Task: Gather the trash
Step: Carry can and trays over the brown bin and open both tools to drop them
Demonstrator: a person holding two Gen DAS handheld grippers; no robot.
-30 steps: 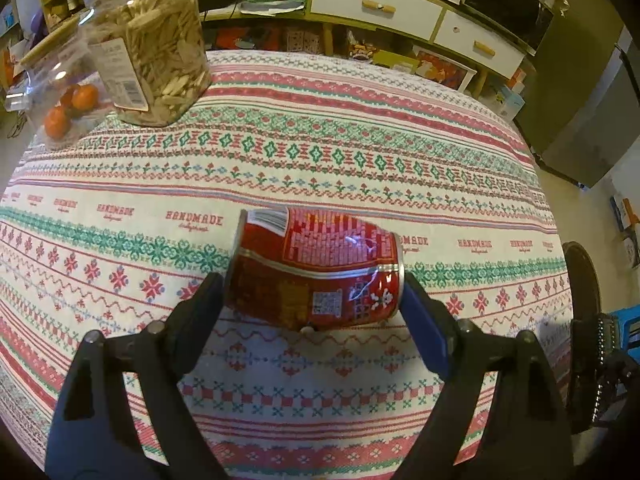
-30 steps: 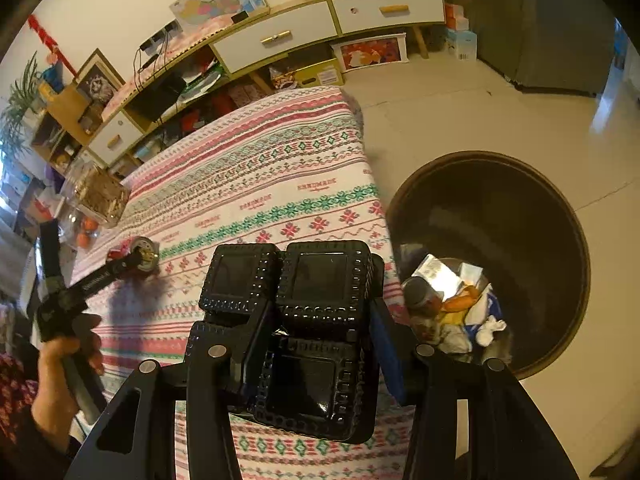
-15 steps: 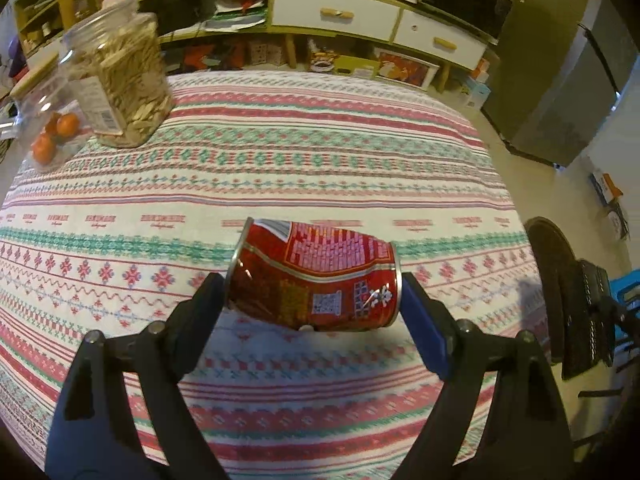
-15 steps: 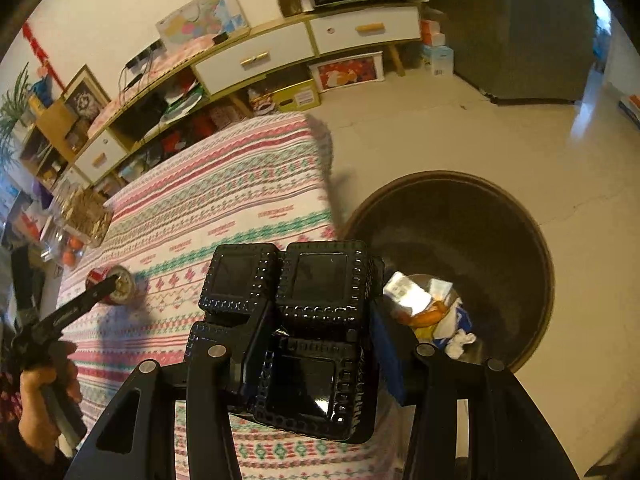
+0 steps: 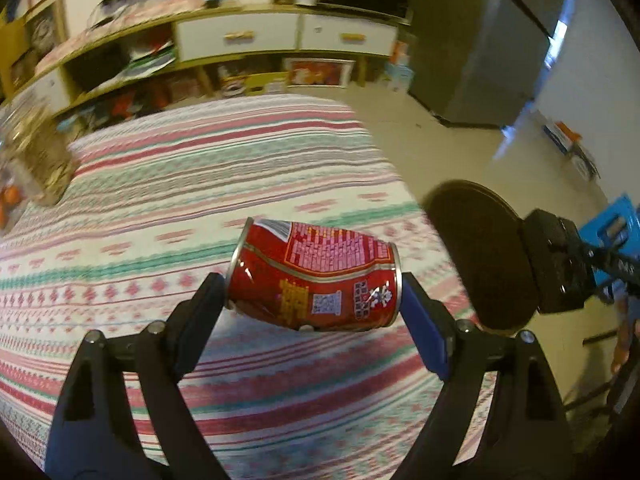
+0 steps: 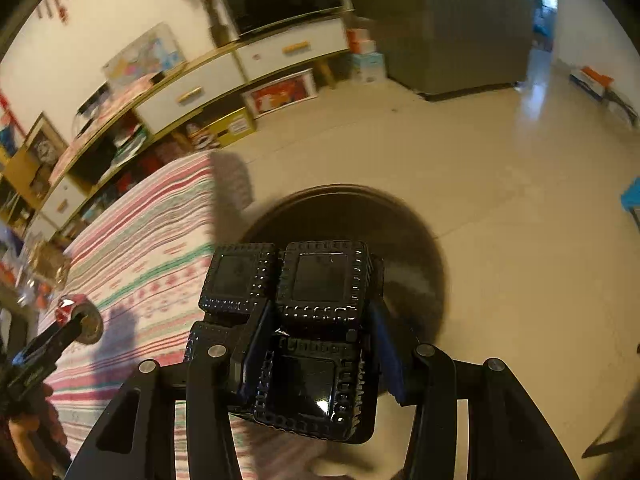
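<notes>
Two grippers in view, each carrying trash. Left gripper (image 5: 312,292): jaws set wide, clamped end to end on a dented red can (image 5: 314,278), one pad on each end of it. Can lies on its side between the pads, lifted clear above the striped tablecloth (image 5: 180,184), near the cloth's right edge. White printed label panel and a small code square face the camera.

Right gripper (image 6: 316,344): jaws at a narrower set, closed on a black plastic tray (image 6: 304,320) with square beaded-rim compartments; blue pads press its sides. Tray hangs in front of a round dark bin (image 6: 420,248) on the pale floor; bin contents are hidden behind the tray.

Left wrist view also shows the bin (image 5: 480,256) just beside the table edge, with the tray (image 5: 556,260) held over its far side. Right wrist view shows the can (image 6: 78,316) end-on at far left, over the cloth (image 6: 152,248), and a hand (image 6: 28,436) on the left gripper's handle. Jar (image 5: 36,160) at the cloth's left, blurred. Cabinet with white drawers (image 5: 280,36) along the wall.
</notes>
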